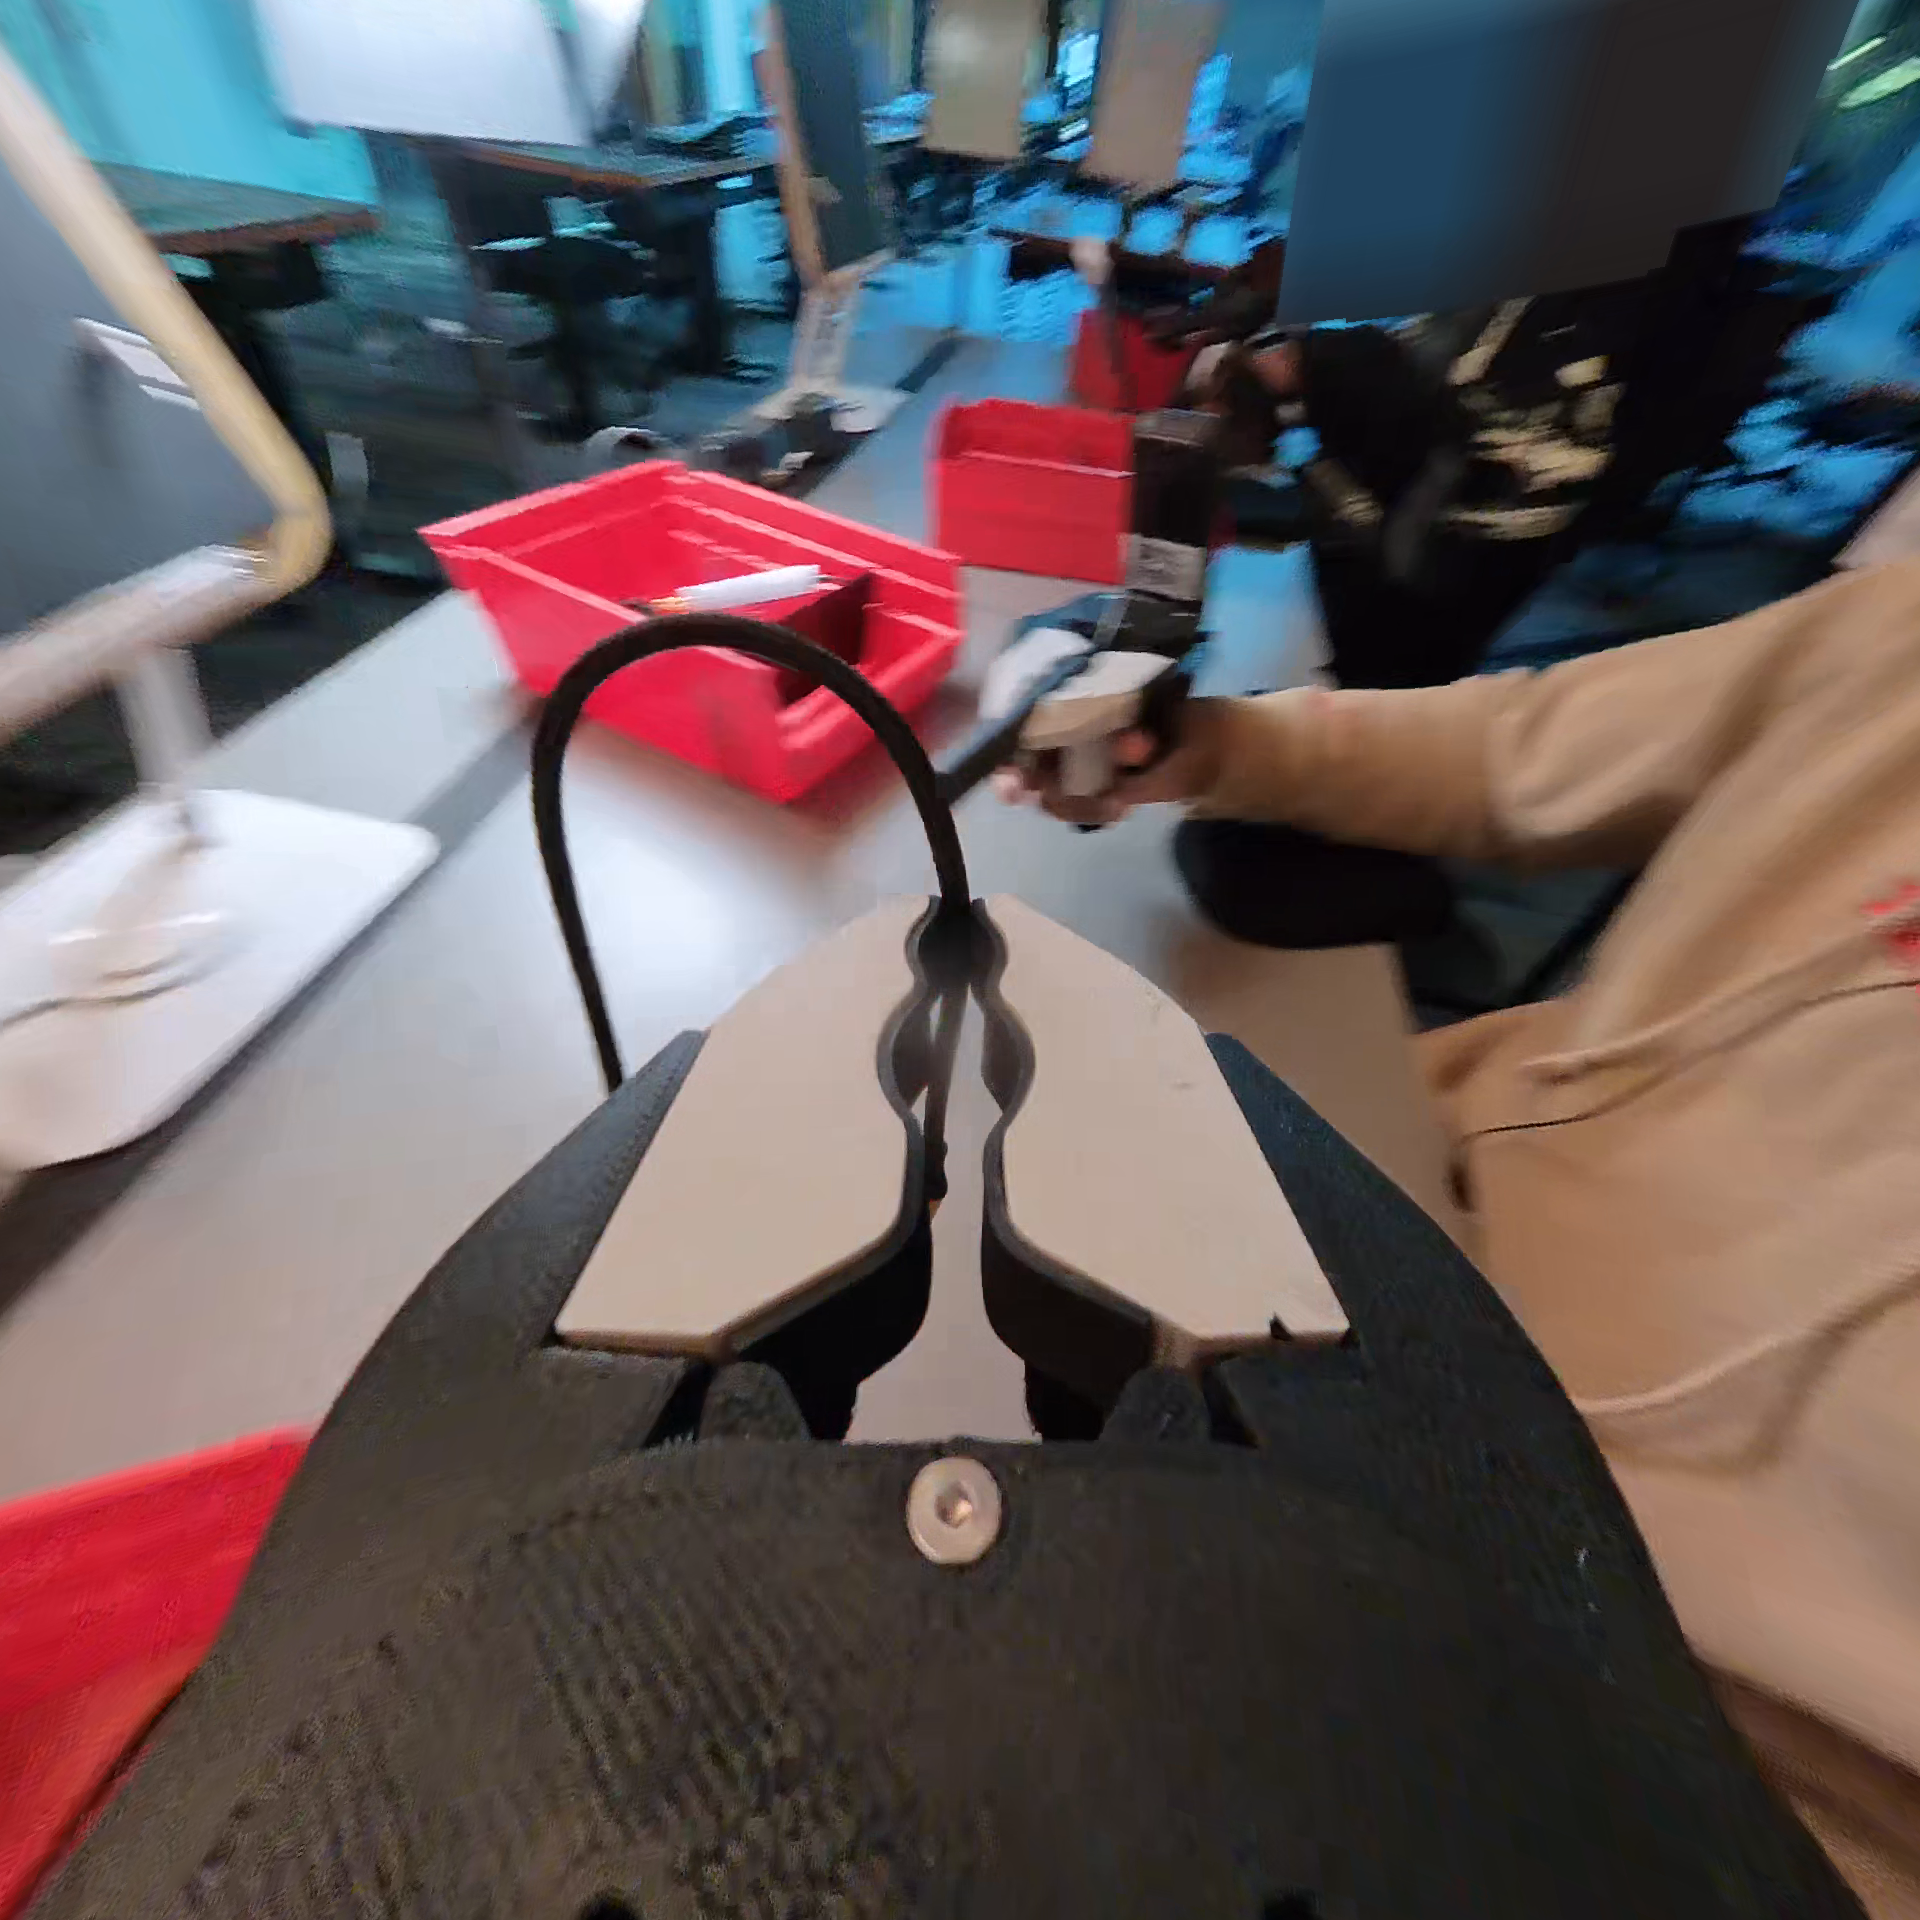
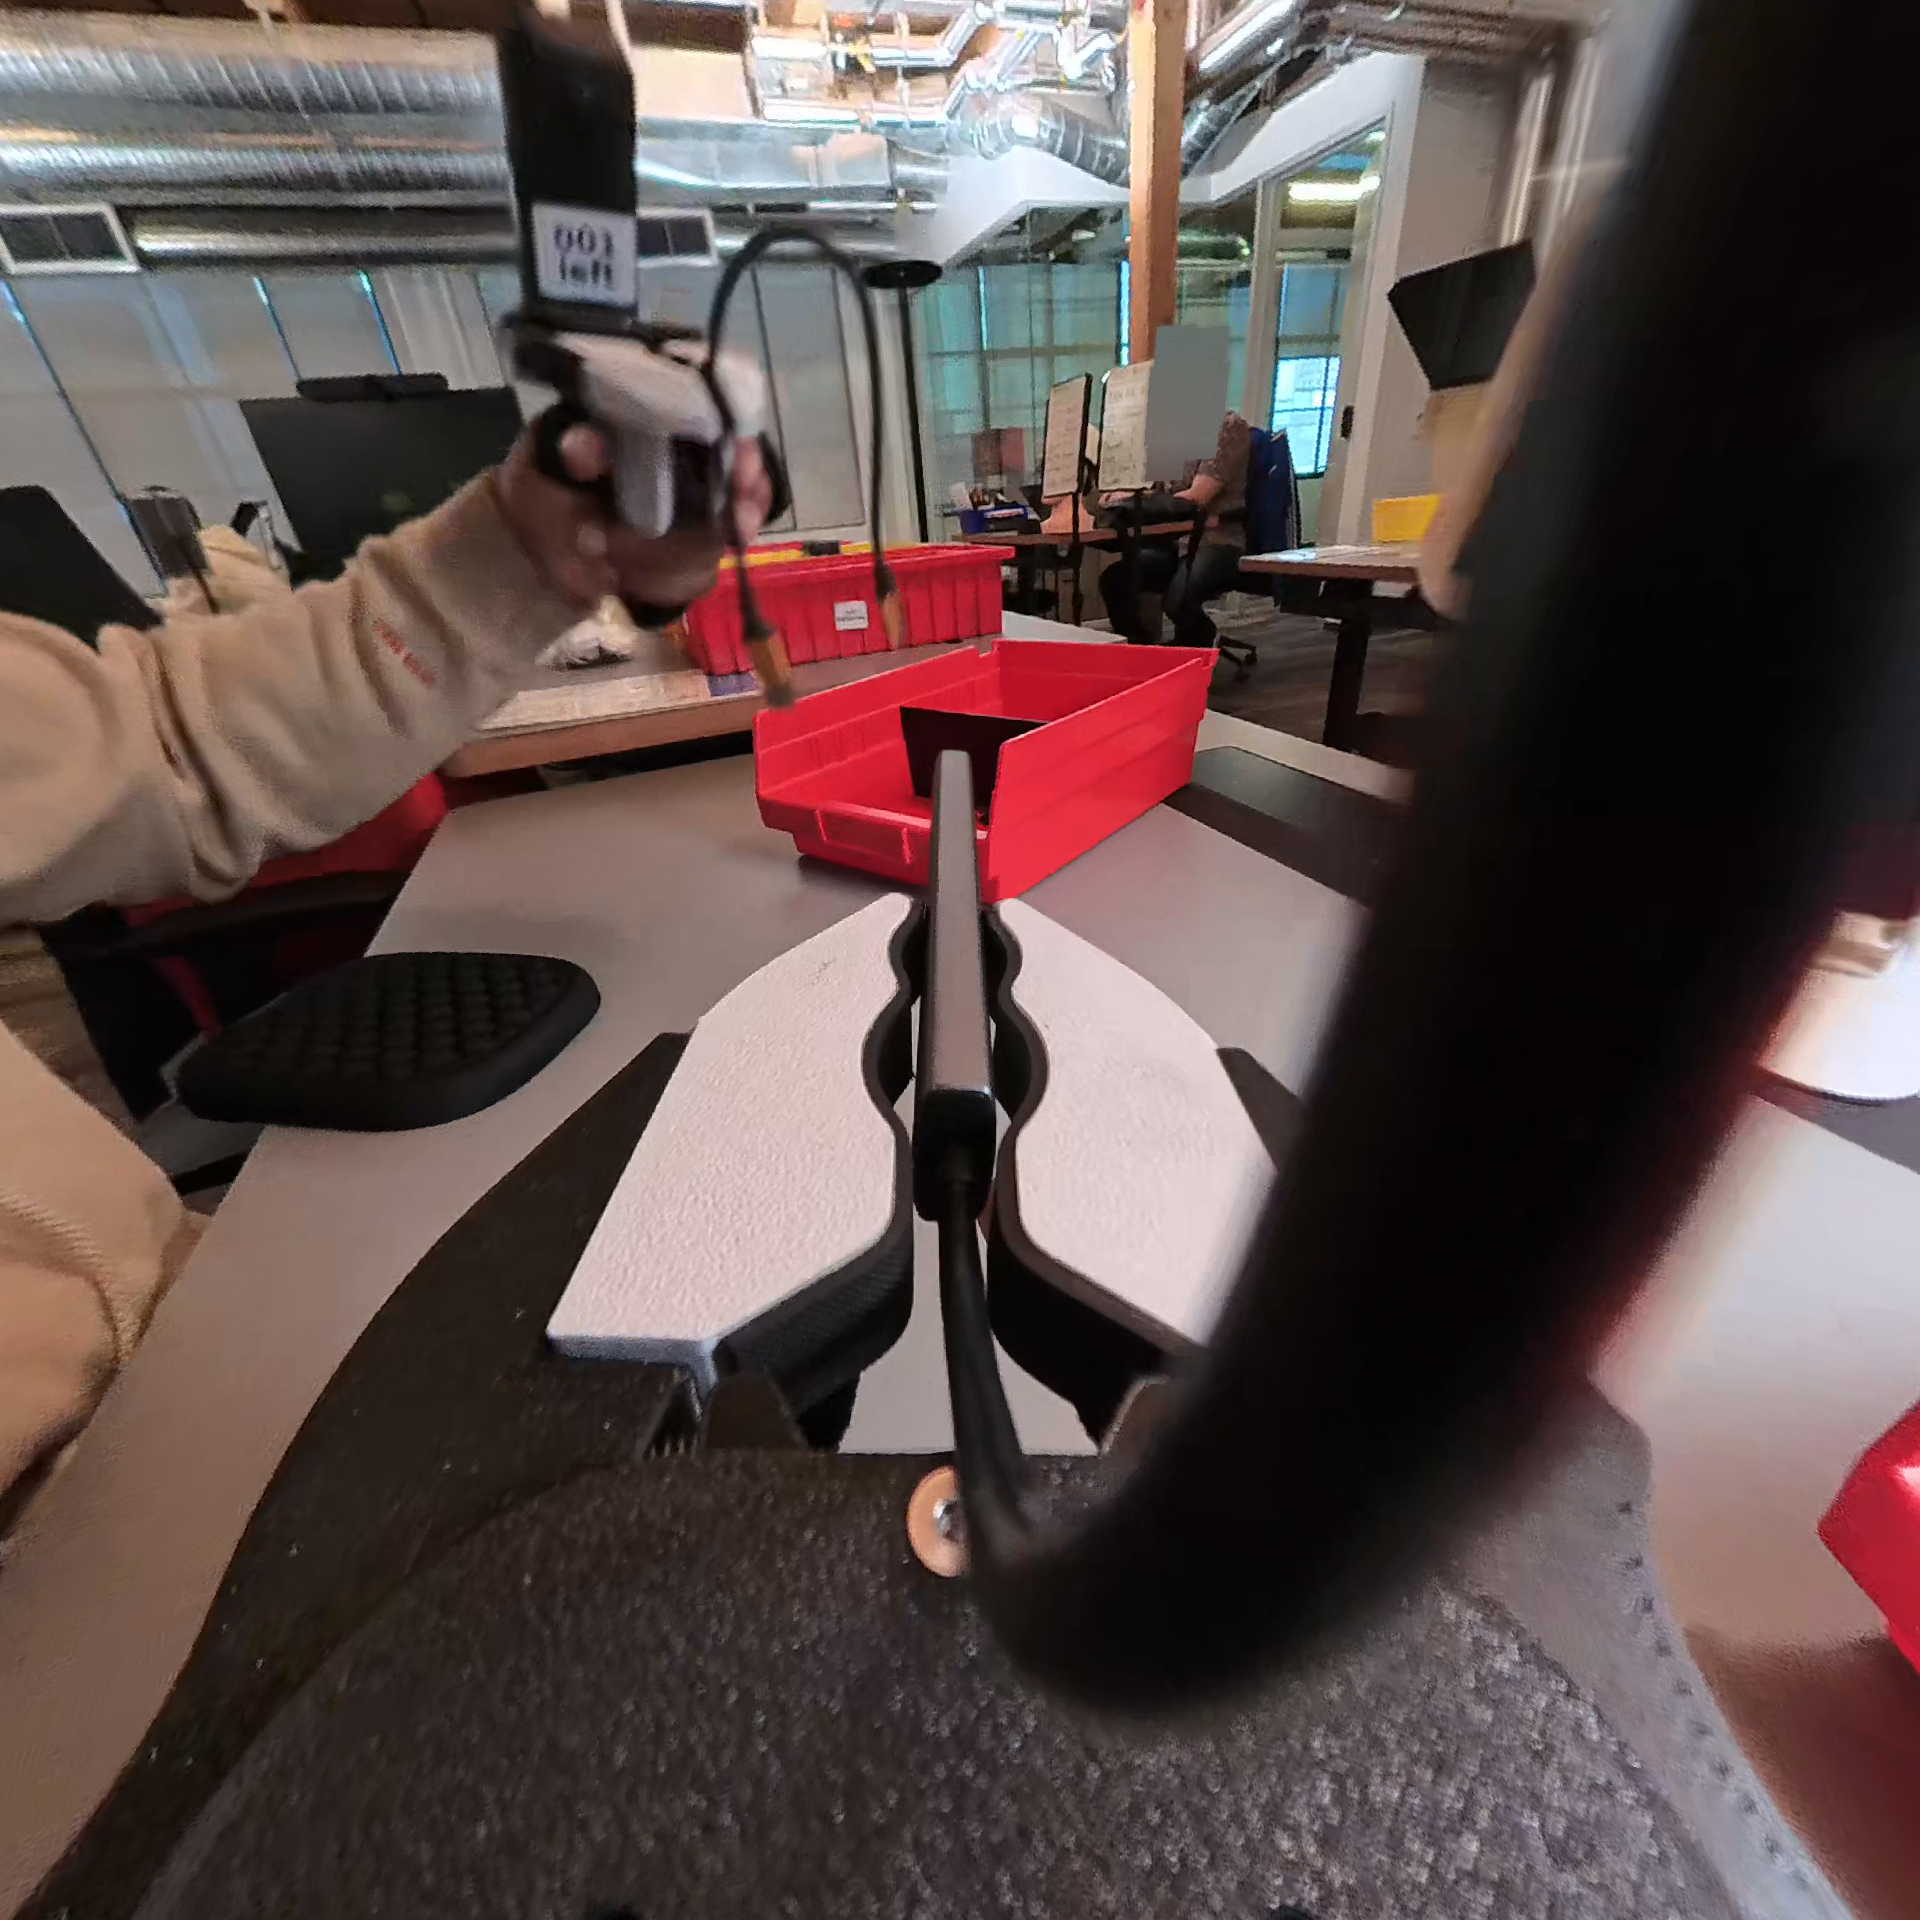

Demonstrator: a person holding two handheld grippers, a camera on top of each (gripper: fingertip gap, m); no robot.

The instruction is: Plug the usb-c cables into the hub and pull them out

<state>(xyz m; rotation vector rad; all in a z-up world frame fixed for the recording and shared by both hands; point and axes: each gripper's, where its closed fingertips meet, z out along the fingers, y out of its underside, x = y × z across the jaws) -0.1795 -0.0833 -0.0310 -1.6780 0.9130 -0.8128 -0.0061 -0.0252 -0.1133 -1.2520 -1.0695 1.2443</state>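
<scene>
My left gripper (image 1: 956, 914) is shut on a black USB-C cable (image 1: 665, 639) that loops up and back down to the left. In the right wrist view this gripper (image 2: 727, 436) is raised at the upper left. The cable's two orange-tipped plugs (image 2: 774, 675) hang free below it, in the air. My right gripper (image 2: 954, 914) is shut on a slim grey hub (image 2: 951, 862), which points forward over the table. The hub's own black lead (image 2: 971, 1351) runs back toward the camera. In the left wrist view the right gripper (image 1: 1081, 707) holds the hub (image 1: 971, 764) to the right of the cable loop, apart from it.
A red bin (image 2: 1091, 727) with a black divider stands on the grey table (image 2: 644, 883) ahead; it also shows in the left wrist view (image 1: 707, 675). Another red bin (image 1: 1029, 488) is behind it. A white lamp base (image 1: 156, 935) sits on the left. A black chair armrest (image 2: 395, 1039) is at the table's edge. One gripper's finger ends stand about 20 cm off the other's.
</scene>
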